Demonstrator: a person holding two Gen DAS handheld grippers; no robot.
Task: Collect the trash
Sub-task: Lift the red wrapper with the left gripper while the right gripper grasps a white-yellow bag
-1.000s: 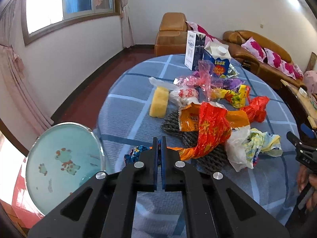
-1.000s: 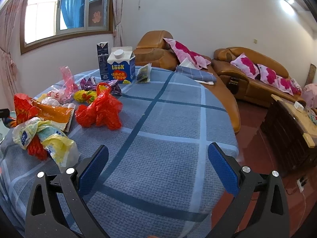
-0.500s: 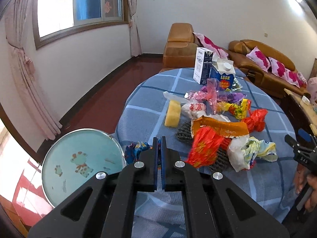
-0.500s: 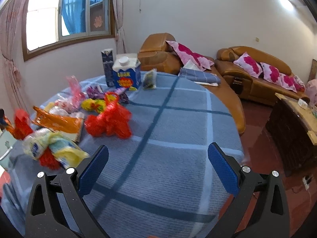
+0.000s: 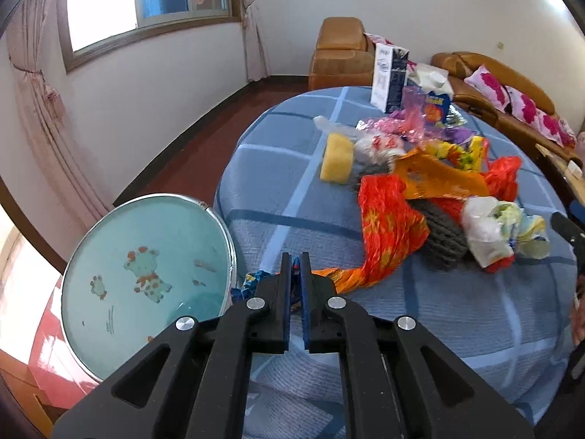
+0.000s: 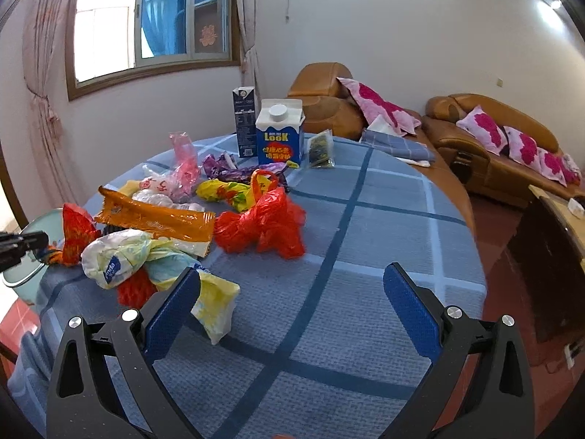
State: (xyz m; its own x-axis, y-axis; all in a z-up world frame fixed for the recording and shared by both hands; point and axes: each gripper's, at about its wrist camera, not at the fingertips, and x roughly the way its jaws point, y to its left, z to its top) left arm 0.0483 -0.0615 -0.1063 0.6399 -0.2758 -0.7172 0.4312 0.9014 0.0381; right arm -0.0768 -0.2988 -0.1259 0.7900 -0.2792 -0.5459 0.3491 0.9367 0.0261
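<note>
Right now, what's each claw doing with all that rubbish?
Left gripper shut on red-orange wrapper, beside the basin. Right gripper open, nothing held, above the tablecloth. Nothing blocking the basin.

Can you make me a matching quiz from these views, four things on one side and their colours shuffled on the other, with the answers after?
Things:
1. sponge
2. LOOK carton
3. knotted plastic bag
4. basin

Colours:
A. red
B. pale teal with cartoon animals
C. yellow
D. blue and white

Pairs: 1-C, 2-D, 3-A, 4-B
</note>
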